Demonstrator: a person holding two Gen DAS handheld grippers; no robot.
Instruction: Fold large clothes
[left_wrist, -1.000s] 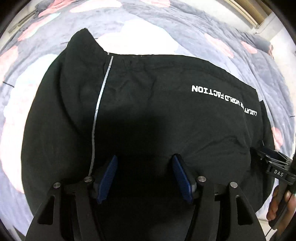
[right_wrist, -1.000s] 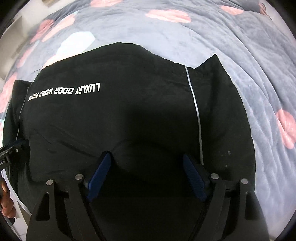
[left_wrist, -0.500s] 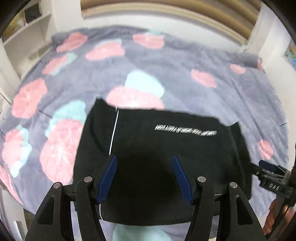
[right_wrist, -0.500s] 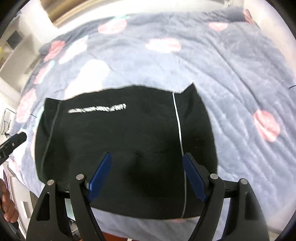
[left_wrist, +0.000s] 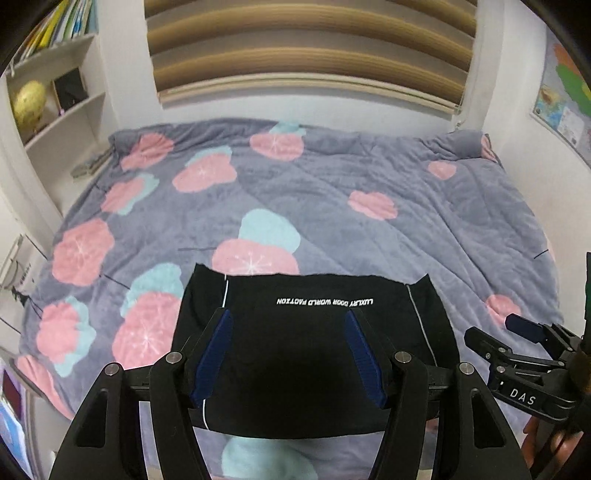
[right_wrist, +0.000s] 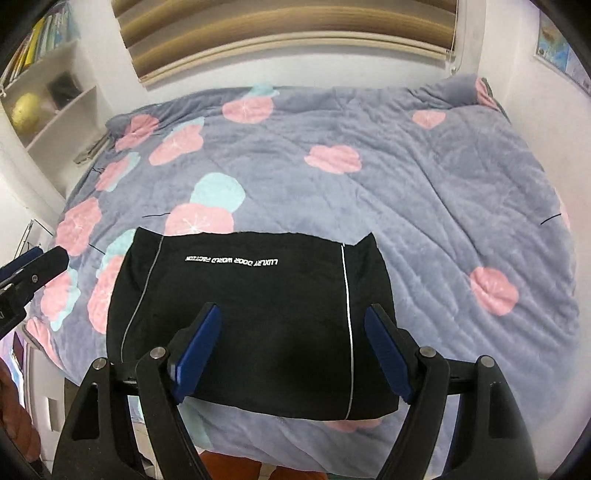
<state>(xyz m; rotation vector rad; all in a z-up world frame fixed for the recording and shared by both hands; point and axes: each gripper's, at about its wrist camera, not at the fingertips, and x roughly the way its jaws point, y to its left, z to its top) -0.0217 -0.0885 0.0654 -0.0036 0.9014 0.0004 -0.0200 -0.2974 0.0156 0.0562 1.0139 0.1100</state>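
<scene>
Black garment (left_wrist: 314, 354), folded to a rough rectangle, lies flat at the near edge of my bed, on the grey quilt (left_wrist: 406, 229) with pink and pale-blue flower patches. White print across its far half reads "LUXURY DOOR WORLD FACTION", upside down from both of my cameras. Two thin pale stripes run front to back, one near each side.

My left gripper (left_wrist: 290, 354) hangs above the garment, blue pads spread wide, nothing between them. My right gripper (right_wrist: 291, 349) likewise: pads apart, clear of the cloth. In the left view the right tool's body shows at the right edge with "DAS" printed on it.

Garment's near hem is partly covered by the gripper frames in both views. Wall map (left_wrist: 565, 92) at right is cut off; its text is too small to read. Shelf (left_wrist: 55, 92) at left holds a gold ball and book spines, titles illegible. Striped blind (left_wrist: 310, 48) behind the bed.
</scene>
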